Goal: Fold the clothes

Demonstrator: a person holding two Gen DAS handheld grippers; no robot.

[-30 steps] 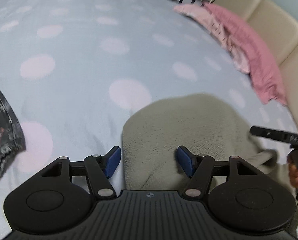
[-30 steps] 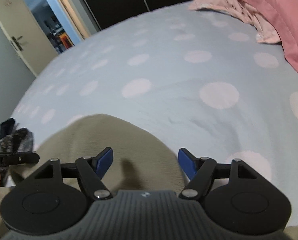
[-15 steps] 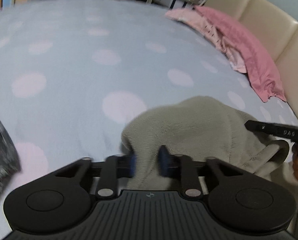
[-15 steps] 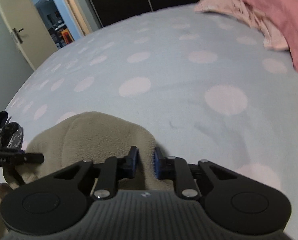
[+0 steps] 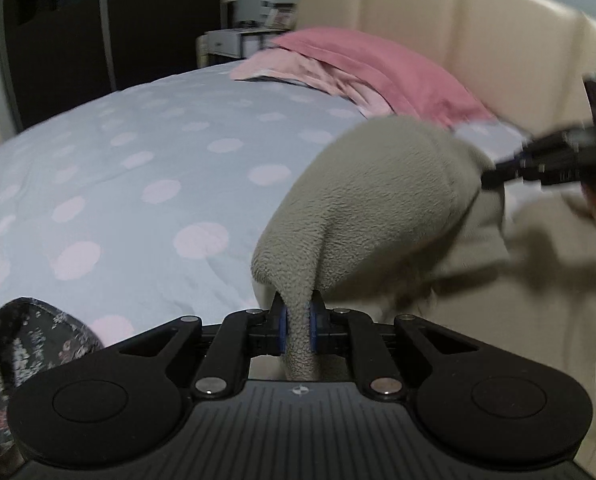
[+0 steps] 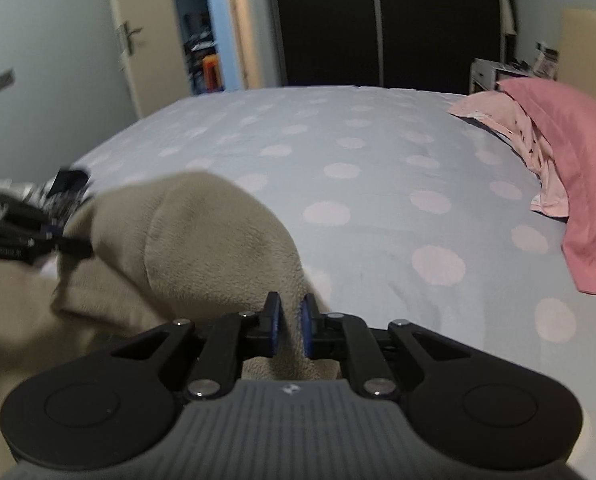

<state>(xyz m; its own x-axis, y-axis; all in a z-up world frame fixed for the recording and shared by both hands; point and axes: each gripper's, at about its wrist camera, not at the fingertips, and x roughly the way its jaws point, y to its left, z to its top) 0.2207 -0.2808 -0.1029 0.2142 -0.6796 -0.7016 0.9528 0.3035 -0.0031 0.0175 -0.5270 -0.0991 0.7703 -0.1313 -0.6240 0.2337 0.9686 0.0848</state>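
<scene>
Left gripper (image 5: 297, 330): jaws have just been closing; now pinched tight on a fold of the fleece.
Right gripper (image 6: 289, 330): jaws have just been closing; now nipped on another edge of the same garment.
Fleece (image 5: 377, 208): beige; drawn up off the bedspread between the two grippers, the rest draped below.
Bedspread (image 6: 377, 184): pale blue, pink dots.
Pillow (image 6: 569, 152): pink, by the headboard (image 5: 477, 24).
Floral garment (image 5: 26, 344): dark, left of the left gripper.
</scene>
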